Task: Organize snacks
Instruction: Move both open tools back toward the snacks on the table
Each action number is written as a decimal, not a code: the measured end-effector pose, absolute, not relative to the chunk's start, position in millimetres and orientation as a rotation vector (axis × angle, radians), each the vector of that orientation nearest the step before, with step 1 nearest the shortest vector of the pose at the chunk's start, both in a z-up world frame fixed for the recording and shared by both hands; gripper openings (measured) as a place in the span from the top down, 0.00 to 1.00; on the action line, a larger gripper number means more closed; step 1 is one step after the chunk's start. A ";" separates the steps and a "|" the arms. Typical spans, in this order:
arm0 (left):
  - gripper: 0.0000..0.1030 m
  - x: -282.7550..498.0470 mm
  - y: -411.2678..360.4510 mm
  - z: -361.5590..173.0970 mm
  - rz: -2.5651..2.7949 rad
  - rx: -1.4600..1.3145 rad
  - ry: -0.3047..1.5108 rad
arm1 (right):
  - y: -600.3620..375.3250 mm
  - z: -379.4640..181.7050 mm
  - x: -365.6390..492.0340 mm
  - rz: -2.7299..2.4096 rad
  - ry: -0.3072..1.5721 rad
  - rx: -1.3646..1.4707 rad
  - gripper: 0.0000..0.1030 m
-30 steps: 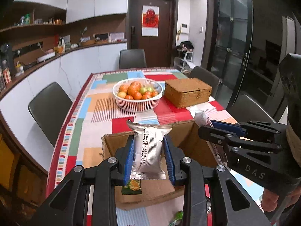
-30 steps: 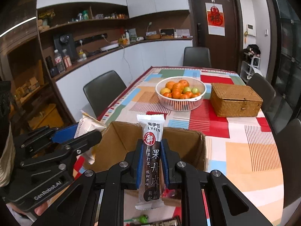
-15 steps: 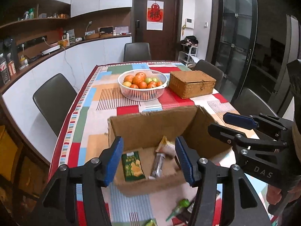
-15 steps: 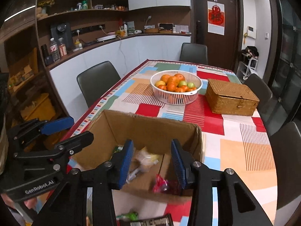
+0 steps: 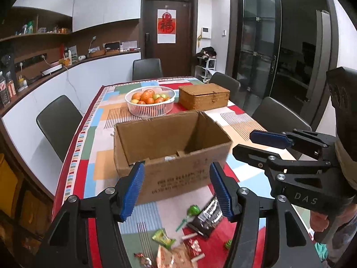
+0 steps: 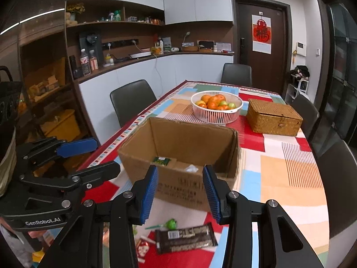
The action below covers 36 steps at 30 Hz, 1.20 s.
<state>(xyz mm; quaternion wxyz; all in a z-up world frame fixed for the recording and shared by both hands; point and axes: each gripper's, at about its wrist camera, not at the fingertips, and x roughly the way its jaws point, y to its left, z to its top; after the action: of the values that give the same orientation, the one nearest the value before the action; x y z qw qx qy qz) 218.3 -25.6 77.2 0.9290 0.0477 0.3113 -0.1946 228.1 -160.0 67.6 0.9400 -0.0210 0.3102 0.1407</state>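
At frame centre on the table [image 6: 279, 185] sits the open cardboard box [image 6: 178, 154], a green packet [image 6: 161, 161] and a pale wrapper [image 6: 191, 168] showing on its floor. Upper right of it, a white basket [image 6: 216, 109] holds oranges and green fruit, beside a closed wicker box [image 6: 274, 117]. Along the bottom edge, the left gripper [image 5: 177, 188] and right gripper [image 6: 180, 193] both have fingers spread apart, empty, above loose snacks including a dark bar [image 6: 186, 237] and a green lollipop [image 6: 170, 223].
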 end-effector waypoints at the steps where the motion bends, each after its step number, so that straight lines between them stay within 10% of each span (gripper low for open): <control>1: 0.41 214.0 -26.1 76.4 -0.402 0.093 0.642 | -160.8 67.0 223.6 0.289 0.632 -0.043 0.59; 36: 0.40 169.7 -39.3 -59.0 -0.467 0.088 1.052 | -170.4 -70.9 155.9 0.329 1.090 0.019 0.59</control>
<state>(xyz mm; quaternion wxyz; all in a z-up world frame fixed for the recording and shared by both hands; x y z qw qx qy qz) 169.7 -39.3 -59.0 0.8381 0.0414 0.4971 -0.2206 155.9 -170.4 -70.9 0.8422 0.0090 0.5160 0.1557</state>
